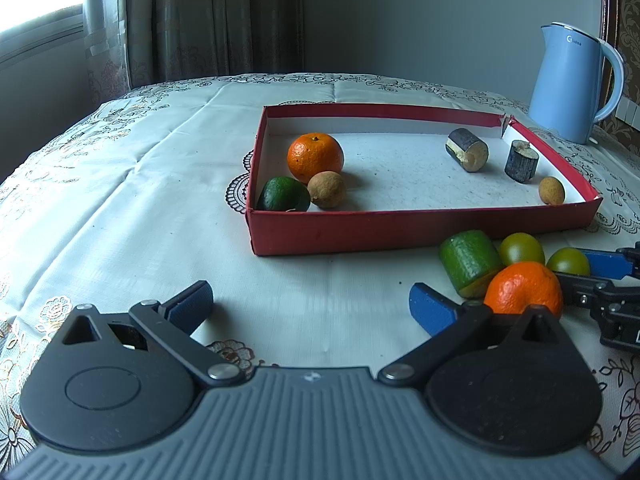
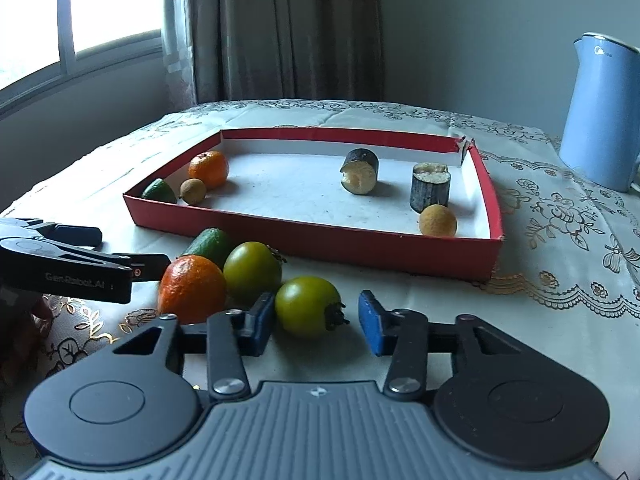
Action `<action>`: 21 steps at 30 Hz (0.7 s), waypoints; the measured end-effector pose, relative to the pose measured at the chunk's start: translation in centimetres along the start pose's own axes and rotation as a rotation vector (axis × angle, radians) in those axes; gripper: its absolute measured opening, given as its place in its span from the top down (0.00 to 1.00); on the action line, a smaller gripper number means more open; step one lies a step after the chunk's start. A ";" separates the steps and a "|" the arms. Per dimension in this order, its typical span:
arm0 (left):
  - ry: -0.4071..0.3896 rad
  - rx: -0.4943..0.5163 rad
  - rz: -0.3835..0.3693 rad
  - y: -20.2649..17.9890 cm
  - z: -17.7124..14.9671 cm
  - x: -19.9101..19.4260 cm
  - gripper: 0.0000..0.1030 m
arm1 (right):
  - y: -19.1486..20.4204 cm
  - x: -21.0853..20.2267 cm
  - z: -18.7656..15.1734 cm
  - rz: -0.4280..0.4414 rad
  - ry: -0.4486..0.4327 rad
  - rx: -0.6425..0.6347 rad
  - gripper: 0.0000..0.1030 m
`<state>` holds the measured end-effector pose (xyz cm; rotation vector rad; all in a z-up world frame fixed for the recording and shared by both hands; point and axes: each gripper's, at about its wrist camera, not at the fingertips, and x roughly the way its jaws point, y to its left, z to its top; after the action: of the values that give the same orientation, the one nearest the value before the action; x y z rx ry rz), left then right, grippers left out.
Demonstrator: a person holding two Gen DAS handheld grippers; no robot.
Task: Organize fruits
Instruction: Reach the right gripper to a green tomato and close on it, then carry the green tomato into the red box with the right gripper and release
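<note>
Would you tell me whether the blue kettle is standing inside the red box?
No, the blue kettle stands on the tablecloth outside the red box, behind its far right corner.

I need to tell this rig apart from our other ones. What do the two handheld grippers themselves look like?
Both match: the left gripper and right gripper each have a ribbed grey body, two round black discs, black link arms with silver pivot screws, and blue textured finger pads. White GenRobot.AI lettering shows on the left gripper's side. No cables visible.

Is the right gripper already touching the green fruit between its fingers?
Apart. The right wrist view shows cloth between the green fruit and the right finger of the right gripper.
</note>
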<state>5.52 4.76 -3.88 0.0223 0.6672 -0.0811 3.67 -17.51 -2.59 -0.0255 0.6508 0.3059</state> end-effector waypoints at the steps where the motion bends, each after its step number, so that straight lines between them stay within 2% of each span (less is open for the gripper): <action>1: 0.000 0.000 0.000 0.0 0.0 0.0 0.00 | 0.0 0.0 0.0 0.001 -0.001 -0.001 0.61; 4: 0.000 0.000 0.000 0.0 0.0 0.0 0.00 | 0.1 0.0 0.0 0.000 -0.002 -0.004 0.65; 14: 0.000 0.000 0.000 0.0 0.0 0.0 0.00 | -0.5 -0.8 -0.2 -0.034 -0.028 0.041 0.66; 21: 0.000 -0.001 -0.001 0.0 0.0 0.0 0.00 | -1.0 -3.2 0.3 -0.109 -0.122 0.048 0.67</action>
<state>5.51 4.79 -3.89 0.0215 0.6669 -0.0814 1.73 -19.29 -0.55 0.0033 0.5337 0.1856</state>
